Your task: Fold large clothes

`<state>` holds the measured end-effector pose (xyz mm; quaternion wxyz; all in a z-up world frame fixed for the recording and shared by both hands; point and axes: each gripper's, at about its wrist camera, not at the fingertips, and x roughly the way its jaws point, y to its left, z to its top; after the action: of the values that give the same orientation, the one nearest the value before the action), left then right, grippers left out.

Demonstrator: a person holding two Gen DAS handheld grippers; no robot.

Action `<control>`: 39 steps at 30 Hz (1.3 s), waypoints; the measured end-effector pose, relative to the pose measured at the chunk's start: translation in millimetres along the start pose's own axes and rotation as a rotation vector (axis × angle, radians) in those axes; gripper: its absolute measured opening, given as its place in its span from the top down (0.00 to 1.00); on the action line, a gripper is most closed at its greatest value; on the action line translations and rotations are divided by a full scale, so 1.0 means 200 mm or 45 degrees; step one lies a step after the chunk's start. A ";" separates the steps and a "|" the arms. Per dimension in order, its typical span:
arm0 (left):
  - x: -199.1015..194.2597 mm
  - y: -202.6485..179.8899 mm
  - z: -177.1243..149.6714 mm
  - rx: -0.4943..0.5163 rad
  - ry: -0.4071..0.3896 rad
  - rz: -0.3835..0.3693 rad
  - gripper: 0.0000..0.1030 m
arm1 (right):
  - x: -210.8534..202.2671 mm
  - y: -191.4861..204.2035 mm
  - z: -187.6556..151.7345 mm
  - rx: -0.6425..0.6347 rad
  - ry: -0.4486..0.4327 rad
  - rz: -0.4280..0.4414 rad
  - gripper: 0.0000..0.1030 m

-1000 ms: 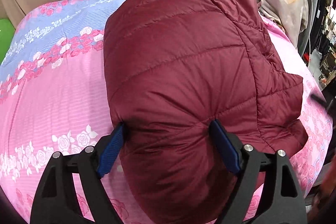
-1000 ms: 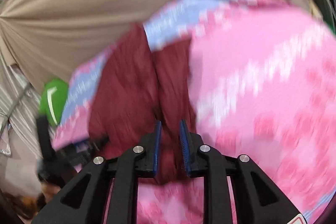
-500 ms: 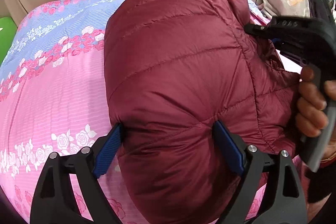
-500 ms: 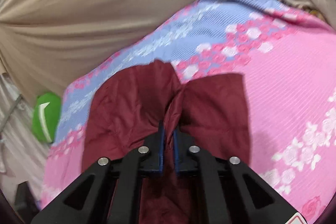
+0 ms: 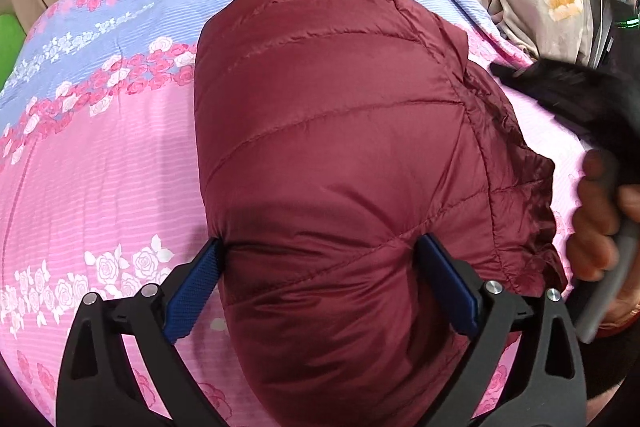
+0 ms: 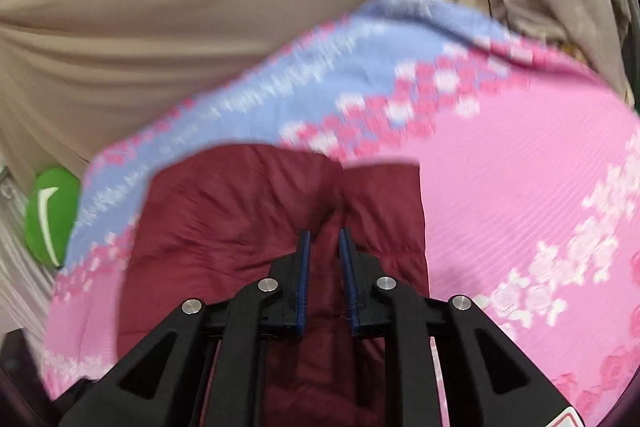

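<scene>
Change since earlier: right gripper (image 6: 323,241), pinched tight on a ridge of the jacket half a second ago, now has a narrow gap between its pads; in the left wrist view it has drawn back toward the right edge and blurs there.
Left gripper (image 5: 320,267): lower centre of its view, fingers spread very wide and opening, straddling a puffed bulge of the jacket; the blue pads (image 5: 192,291) sit at either side of the bulge, and whether they press it I cannot tell.
Right gripper state: fingers a little apart and opening, a fold of dark red fabric rising between them; the pads do not look to squeeze it.
Maroon quilted jacket (image 5: 340,147): folded into a thick bundle lying on the bedspread, filling the centre of the left wrist view; in the right wrist view it takes the lower centre and left, with a crease running up from the fingertips.
Bedspread (image 5: 100,155): pink with white and pink roses, a blue floral band across its upper part; the jacket rests on it.
Right hand (image 5: 600,215): right edge of the left wrist view, fingers wrapped round a grey handle, just beside the jacket's ruffled edge.
Beige curtain (image 6: 160,27): fills the top of both views behind the bed.
Green object (image 6: 50,215): left edge of the right wrist view, beside the bedspread.
</scene>
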<state>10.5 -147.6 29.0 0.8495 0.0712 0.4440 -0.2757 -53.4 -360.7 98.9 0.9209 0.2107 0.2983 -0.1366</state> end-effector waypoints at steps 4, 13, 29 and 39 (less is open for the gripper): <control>0.00 0.00 0.01 -0.007 -0.001 0.000 0.08 | 0.04 0.09 0.08 -0.117 0.014 0.001 0.86; 0.00 0.00 0.03 0.002 -0.017 0.013 0.07 | 0.48 0.01 0.04 -0.023 0.272 0.039 0.91; -0.11 -0.11 0.06 0.064 -0.086 -0.029 0.09 | 0.26 -0.30 -0.01 0.213 0.269 0.080 0.96; -0.05 -0.13 0.05 0.081 -0.080 0.051 0.05 | 0.40 -0.15 -0.05 0.062 0.335 0.051 0.99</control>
<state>-0.1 -168.3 46.6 0.8656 0.0984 0.4067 -0.2749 -6.5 -392.7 34.0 0.8710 0.2549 0.4087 -0.0967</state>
